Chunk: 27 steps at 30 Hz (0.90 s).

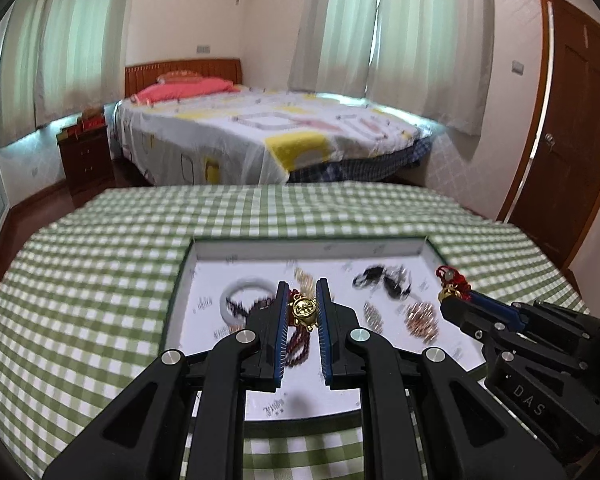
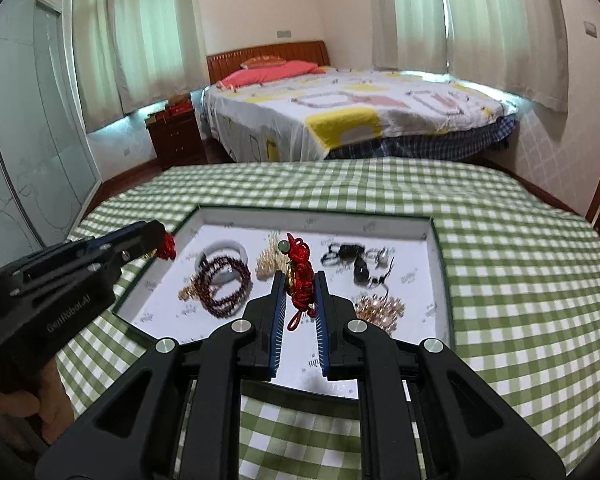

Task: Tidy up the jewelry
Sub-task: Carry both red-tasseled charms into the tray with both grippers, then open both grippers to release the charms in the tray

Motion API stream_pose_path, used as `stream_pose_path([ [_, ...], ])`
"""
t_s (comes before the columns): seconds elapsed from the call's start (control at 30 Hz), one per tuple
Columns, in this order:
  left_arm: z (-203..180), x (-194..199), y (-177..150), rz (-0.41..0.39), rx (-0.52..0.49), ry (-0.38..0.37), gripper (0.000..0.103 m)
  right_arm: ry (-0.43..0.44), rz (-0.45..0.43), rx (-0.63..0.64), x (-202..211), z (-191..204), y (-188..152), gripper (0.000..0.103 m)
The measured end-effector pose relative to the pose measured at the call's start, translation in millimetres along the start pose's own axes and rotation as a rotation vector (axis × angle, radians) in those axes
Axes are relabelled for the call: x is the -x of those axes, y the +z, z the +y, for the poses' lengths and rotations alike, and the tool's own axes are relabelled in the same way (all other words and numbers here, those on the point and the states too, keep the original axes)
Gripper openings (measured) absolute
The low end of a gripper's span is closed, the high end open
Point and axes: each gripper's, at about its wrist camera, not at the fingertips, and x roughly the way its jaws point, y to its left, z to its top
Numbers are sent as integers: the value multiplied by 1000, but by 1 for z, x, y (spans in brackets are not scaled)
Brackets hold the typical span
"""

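Observation:
A shallow white tray (image 1: pixel 308 250) (image 2: pixel 312 216) with jewelry lies on the green checked tablecloth. My left gripper (image 1: pixel 303 296) is shut on a gold turtle charm (image 1: pixel 303 311) with red cord, held above the tray. My right gripper (image 2: pixel 300 280) is shut on a red knotted cord ornament (image 2: pixel 300 268) with a green bead and a gold piece. Each gripper shows in the other's view: the right gripper (image 1: pixel 454 294) at the tray's right edge, the left gripper (image 2: pixel 162 242) at its left edge. In the tray lie a white bangle (image 2: pixel 222 250), dark red beads (image 2: pixel 224 288), pearls (image 2: pixel 268 262), black pieces (image 2: pixel 352 258) and a rose-gold bracelet (image 2: pixel 380 308).
The table (image 2: pixel 500 260) with the checked cloth extends around the tray. Beyond it stand a bed (image 2: pixel 360 112), a wooden nightstand (image 2: pixel 176 136) and curtains. A wooden door (image 1: pixel 572 120) is at the right.

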Motion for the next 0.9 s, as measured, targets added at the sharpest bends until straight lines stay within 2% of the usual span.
stream_pose_path([
  [0.23,6,-36,-23,96,3,23,14,-7,98,-13,-38,-5,-21,14],
  [0.4,10,-50,-32,135,7,36,14,-9,145,-15,-54,-6,-29,14],
  [0.9,18,-59,-41,188,27,46,15,-21,180,-22,-67,-7,-34,16],
])
